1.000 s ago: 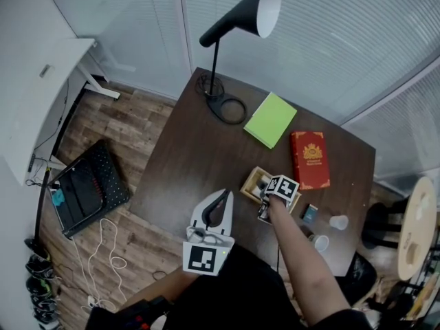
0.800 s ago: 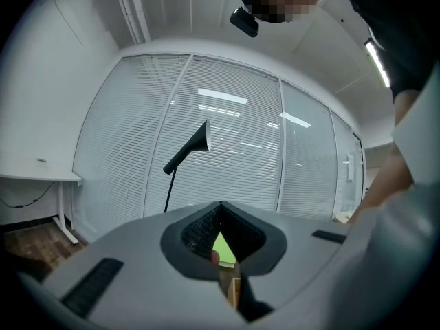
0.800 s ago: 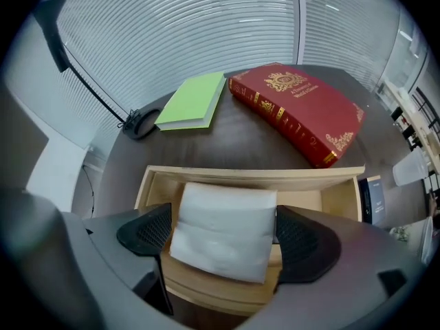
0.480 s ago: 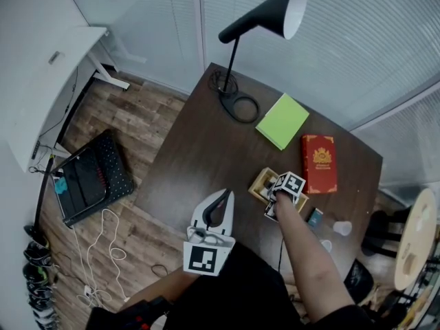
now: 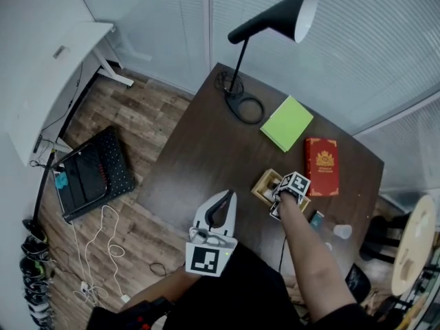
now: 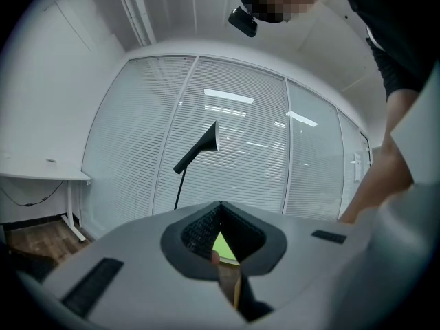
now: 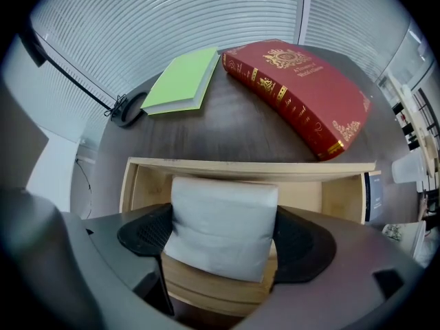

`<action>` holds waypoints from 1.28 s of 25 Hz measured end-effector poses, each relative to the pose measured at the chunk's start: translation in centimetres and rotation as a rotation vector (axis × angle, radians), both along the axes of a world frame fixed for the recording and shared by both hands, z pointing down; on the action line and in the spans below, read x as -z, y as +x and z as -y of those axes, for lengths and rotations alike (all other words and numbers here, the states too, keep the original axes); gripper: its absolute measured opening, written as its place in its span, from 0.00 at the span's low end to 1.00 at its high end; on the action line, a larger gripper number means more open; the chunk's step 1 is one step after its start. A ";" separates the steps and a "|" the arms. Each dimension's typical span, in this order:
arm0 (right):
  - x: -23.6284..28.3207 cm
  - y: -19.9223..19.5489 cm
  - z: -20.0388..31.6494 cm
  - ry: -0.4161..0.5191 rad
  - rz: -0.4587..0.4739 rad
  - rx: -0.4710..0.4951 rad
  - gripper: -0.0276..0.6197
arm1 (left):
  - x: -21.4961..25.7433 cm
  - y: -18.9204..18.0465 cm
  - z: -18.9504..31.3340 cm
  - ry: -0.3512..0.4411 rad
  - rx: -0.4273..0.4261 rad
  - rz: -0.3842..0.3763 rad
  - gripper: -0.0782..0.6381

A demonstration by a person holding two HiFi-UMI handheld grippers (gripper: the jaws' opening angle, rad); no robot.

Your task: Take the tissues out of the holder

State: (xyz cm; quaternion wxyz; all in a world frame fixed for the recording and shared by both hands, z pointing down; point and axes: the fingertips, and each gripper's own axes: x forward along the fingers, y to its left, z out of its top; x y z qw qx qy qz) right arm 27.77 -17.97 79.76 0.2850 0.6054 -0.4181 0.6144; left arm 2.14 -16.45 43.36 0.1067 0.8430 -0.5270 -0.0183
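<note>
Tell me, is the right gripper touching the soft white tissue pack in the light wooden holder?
Touching. In the right gripper view, the right gripper has both black pads pressed against the white tissue pack, with no gap.

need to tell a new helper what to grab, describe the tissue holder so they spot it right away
On the dark table, look beside the red book. The holder is the open pale wooden box there; unlike its flat neighbours, it holds a white tissue pack, clamped by the right gripper.

Left gripper (image 5: 225, 196): white shell, black-and-white marker cube (image 5: 207, 258) (6 o'clock end). Right gripper (image 7: 221, 236): grey shell, black ridged pads (image 7: 302, 243). Black clothing (image 5: 234, 294).
</note>
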 end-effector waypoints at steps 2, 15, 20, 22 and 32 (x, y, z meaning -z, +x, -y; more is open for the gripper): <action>0.0 -0.1 -0.1 0.000 0.004 0.012 0.75 | 0.0 0.0 -0.1 0.000 0.002 -0.003 0.11; 1.8 0.3 -0.8 0.104 0.031 0.025 0.72 | 0.9 0.4 -1.9 0.026 -0.017 -0.011 0.11; 3.6 1.0 -0.6 0.163 0.049 0.013 0.72 | 1.4 1.3 -3.0 0.037 -0.031 -0.014 0.11; 4.4 1.2 -0.5 0.187 0.058 0.008 0.72 | 1.7 1.7 -3.6 0.045 -0.038 -0.011 0.11; 7.2 1.4 -0.8 0.263 0.106 0.013 0.72 | 2.6 3.1 -5.9 0.059 -0.009 0.006 0.11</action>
